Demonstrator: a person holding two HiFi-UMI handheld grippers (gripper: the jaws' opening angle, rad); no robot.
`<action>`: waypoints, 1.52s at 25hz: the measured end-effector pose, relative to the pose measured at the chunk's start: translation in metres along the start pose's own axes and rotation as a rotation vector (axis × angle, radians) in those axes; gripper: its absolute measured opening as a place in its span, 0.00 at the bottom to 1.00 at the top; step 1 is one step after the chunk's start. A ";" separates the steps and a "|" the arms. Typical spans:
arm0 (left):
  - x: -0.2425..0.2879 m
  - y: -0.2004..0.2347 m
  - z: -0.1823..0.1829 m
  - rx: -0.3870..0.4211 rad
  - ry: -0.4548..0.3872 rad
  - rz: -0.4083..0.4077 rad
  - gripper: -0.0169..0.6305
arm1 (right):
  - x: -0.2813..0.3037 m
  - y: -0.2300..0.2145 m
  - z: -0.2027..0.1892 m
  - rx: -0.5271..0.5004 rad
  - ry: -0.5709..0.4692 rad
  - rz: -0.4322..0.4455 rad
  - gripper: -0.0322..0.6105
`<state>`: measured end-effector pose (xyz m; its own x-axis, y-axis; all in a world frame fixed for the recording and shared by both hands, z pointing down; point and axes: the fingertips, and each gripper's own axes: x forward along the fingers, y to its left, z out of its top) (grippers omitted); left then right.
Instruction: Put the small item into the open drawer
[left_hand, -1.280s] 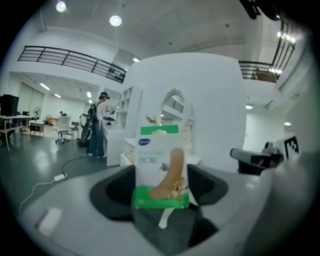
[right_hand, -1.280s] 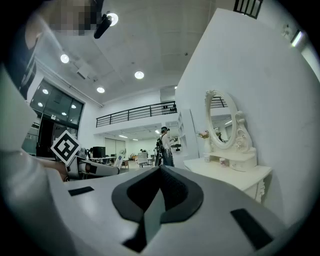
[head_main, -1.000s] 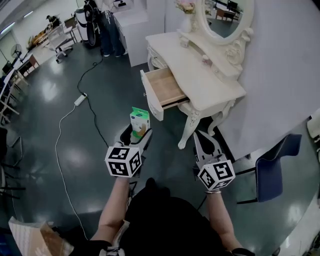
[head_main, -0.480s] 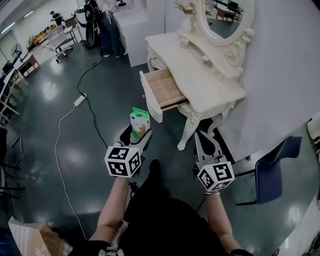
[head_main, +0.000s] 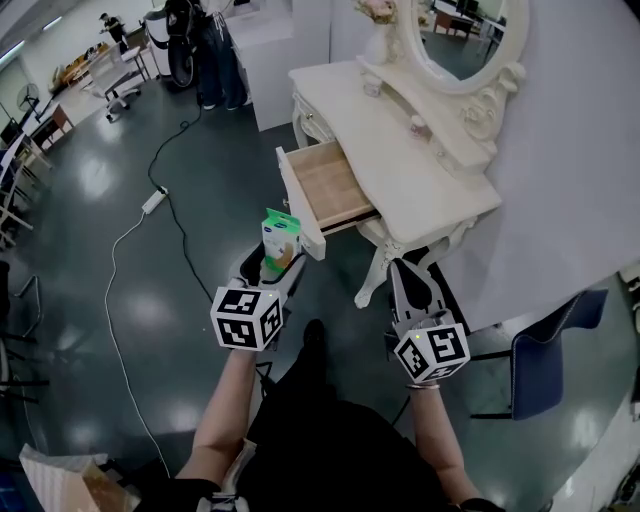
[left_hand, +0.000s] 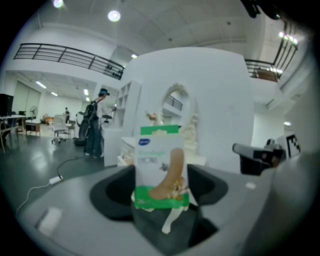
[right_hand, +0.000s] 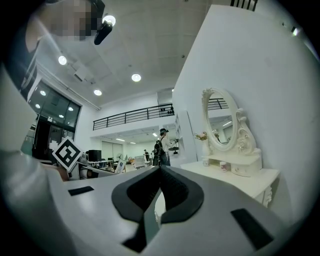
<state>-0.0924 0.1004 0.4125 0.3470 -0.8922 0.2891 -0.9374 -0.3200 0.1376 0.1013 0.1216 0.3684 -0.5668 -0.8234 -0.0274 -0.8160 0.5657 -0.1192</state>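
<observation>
The open drawer (head_main: 335, 185) now sits nearer — up-right of the left gripper (head_main: 272, 268) clamping the upright packet (head_main: 281, 237); right gripper (head_main: 408, 285) closed, empty.

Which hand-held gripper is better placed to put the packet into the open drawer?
Left. The left hand-held gripper grips the packet close to the drawer; the right hand-held gripper is shut and empty.

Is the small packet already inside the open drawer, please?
No, the packet stands clamped in the left gripper, outside the drawer.
</observation>
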 end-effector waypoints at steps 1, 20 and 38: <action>0.008 0.004 0.002 -0.002 0.003 -0.001 0.53 | 0.008 -0.004 0.000 0.000 0.000 0.000 0.05; 0.156 0.084 0.043 -0.010 0.049 -0.043 0.53 | 0.153 -0.068 -0.001 0.001 0.045 -0.047 0.05; 0.224 0.111 0.067 -0.020 0.050 -0.119 0.53 | 0.211 -0.091 0.012 -0.036 0.033 -0.110 0.05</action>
<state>-0.1208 -0.1561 0.4293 0.4569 -0.8312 0.3166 -0.8890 -0.4154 0.1925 0.0574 -0.1038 0.3618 -0.4763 -0.8791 0.0167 -0.8768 0.4734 -0.0840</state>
